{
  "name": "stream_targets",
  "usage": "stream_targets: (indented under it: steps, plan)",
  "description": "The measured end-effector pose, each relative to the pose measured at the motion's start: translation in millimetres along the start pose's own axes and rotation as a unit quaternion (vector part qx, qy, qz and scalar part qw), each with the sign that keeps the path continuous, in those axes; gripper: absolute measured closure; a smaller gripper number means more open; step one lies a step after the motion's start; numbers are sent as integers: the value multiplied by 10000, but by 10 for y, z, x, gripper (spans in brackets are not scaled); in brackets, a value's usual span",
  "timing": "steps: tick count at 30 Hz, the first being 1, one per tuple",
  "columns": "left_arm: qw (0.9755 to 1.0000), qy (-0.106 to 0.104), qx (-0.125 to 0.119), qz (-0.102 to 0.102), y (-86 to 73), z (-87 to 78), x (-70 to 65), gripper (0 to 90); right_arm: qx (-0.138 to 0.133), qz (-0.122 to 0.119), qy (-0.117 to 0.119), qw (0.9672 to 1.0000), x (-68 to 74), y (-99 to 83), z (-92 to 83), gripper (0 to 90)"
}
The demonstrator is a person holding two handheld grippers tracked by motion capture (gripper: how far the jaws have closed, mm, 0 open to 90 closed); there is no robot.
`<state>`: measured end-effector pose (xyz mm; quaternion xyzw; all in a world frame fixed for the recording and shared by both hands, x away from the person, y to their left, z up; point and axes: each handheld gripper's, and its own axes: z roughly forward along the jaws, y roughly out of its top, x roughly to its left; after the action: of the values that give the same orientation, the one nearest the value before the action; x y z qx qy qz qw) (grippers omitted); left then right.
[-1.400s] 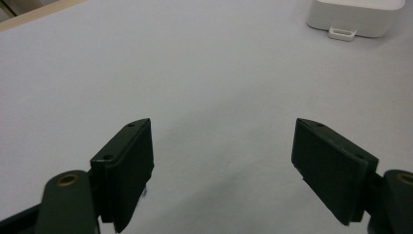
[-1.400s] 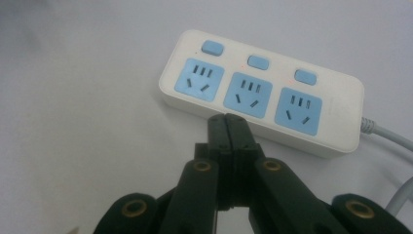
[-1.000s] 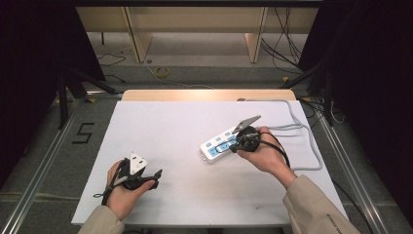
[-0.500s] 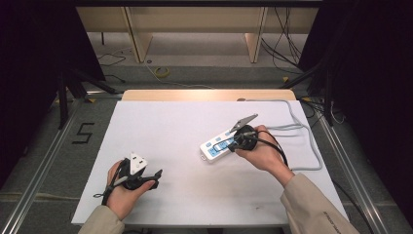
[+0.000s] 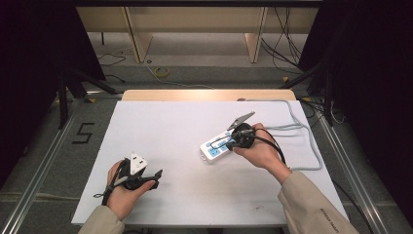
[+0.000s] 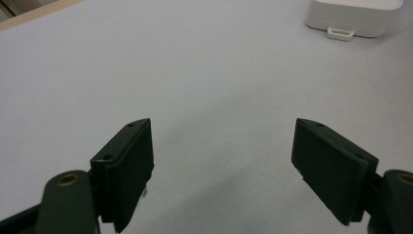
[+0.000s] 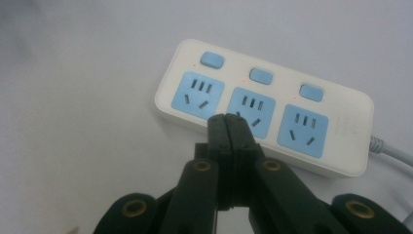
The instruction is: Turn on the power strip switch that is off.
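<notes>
1. The left gripper [image 5: 157,174] sits at the near left of the table, held in the person's left hand [image 5: 124,192]. In the left gripper view its two flat, matte black jaws stand wide apart with nothing between them, above bare tabletop. A white three-cornered plate rides on top of it.

2. The right gripper [image 7: 227,118] is held in the right hand [image 5: 263,151], whose beige sleeve [image 5: 311,207] comes in from the near right. Its jaws are pressed flat together, gripping nothing, and their tips hover over the middle socket of the power strip [image 7: 263,105]; whether they touch it I cannot tell.

3. The power strip is a smooth white plastic block with rounded corners. It carries three pale blue socket faces with dark slots and three small blue rounded buttons above them. It lies right of the table's middle, angled, just under the right gripper.

4. A grey cable [image 5: 304,141] leaves the strip and loops along the table's right side.

5. The table [image 5: 170,126] is covered by a plain white matte sheet; a strip of light wood shows at its far edge.

6. Beyond it are a grey floor with loose cords, pale wooden furniture legs and dark curtains at both sides. A "5" is marked on the floor at left.

7. Against the earlier frames nothing has visibly shifted: both hands and the strip lie as before.
</notes>
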<state>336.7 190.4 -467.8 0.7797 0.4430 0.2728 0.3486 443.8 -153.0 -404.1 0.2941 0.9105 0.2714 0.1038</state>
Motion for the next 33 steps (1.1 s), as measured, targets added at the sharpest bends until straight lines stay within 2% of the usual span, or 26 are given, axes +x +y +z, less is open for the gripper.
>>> stream_targets:
  steps: [33]
  plan:
    - [10000, -2, 10, 12, 2, -2, 0, 232, 60, -35, -29, 10000, 28, 168, 85, 900]
